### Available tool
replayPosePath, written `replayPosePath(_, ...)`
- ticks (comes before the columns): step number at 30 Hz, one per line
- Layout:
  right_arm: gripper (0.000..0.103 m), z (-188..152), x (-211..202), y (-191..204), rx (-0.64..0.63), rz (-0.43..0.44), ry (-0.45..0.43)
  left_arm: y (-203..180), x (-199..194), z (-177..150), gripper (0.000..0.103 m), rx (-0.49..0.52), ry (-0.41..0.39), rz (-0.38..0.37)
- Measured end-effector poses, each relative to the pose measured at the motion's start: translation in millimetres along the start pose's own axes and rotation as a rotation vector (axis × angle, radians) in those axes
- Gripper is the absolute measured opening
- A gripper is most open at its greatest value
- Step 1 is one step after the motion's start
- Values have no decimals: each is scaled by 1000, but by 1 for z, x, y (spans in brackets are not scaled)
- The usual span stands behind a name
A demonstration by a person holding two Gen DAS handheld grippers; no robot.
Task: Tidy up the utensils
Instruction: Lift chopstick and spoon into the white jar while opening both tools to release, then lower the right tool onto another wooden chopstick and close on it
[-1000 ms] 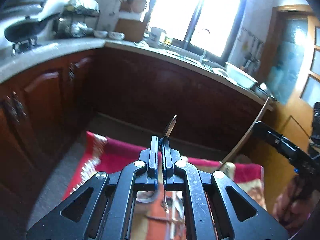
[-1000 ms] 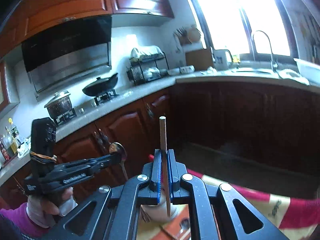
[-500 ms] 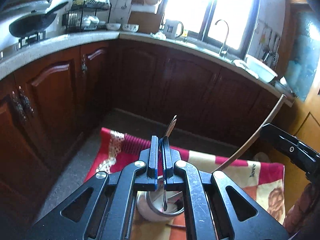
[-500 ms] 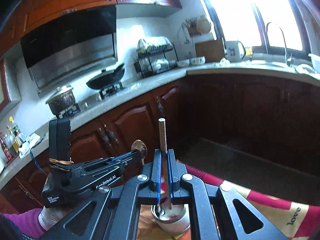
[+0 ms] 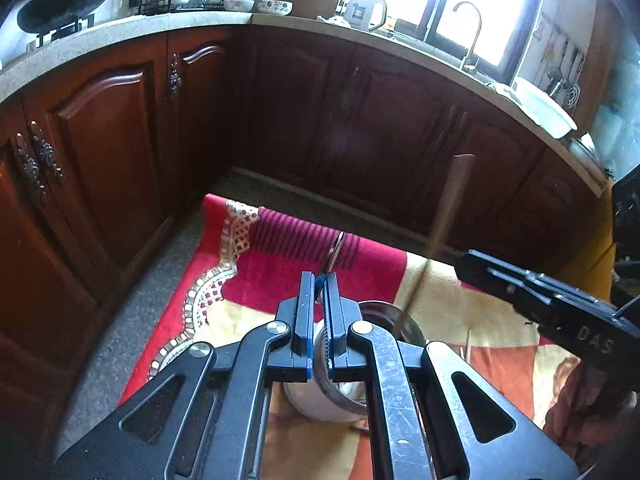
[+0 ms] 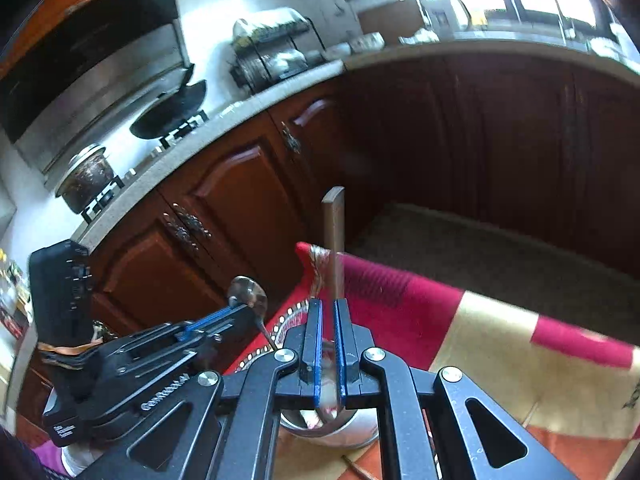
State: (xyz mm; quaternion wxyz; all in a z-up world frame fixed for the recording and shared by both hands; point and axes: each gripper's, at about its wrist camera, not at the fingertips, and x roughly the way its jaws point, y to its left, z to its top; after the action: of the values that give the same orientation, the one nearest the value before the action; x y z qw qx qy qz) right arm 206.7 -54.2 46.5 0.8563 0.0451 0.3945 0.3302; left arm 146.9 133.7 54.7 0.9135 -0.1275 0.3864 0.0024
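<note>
Directly below the left gripper (image 5: 319, 280) stood a white cup with a metal rim (image 5: 404, 322), partly hidden under its frame. The blue-padded jaws were nearly pressed together, pinching a metal spoon (image 5: 335, 250) whose bowl stuck up and forward past the fingertips. The left jaws had just been opening slightly, with the spoon between them. Ahead and to the right of that tool, a wooden chopstick (image 5: 442, 224) rose steeply, its lower end reaching toward the cup's mouth; it was blurred. Further right, the right gripper reached in from the side, above a gloved hand (image 5: 580, 412).

In the right wrist view, the right gripper (image 6: 328, 304) was closed on the chopstick (image 6: 334, 232), which stood almost upright between its pads, the top end well beyond the tips. The cup (image 6: 332, 430) sat beneath this tool too. To its left the left gripper (image 6: 224, 314) carried the spoon (image 6: 248, 294), bowl uppermost.

Under and beyond both tools lay a red and cream cloth (image 5: 280, 276) on the floor. Furthest off were dark wooden cabinets (image 5: 120, 120), a pale counter (image 5: 192, 24) and a wok (image 5: 68, 0).
</note>
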Motion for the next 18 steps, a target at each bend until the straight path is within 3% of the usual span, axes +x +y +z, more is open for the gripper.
replayPosePath(3,7,-8,3,-10,19,-13,26,5,0,-1,10,-18,5,-11)
replayPosePath(5,9,-12,-1,-13,20,-17,28,6,-3,-3,21,-24,5,-14)
replayPosePath(7,17,-19,-7,-17,22,-27,27,6,-8,-6,35,-28,1,-23)
replayPosePath(12,36,-43,-27,-24,42,-44,10,-2,-21,-19,40,-21,0,-29)
replayPosePath(18,42,-73,-53,-28,33,-117,6,-26,-34,-40,42,19,3,-44)
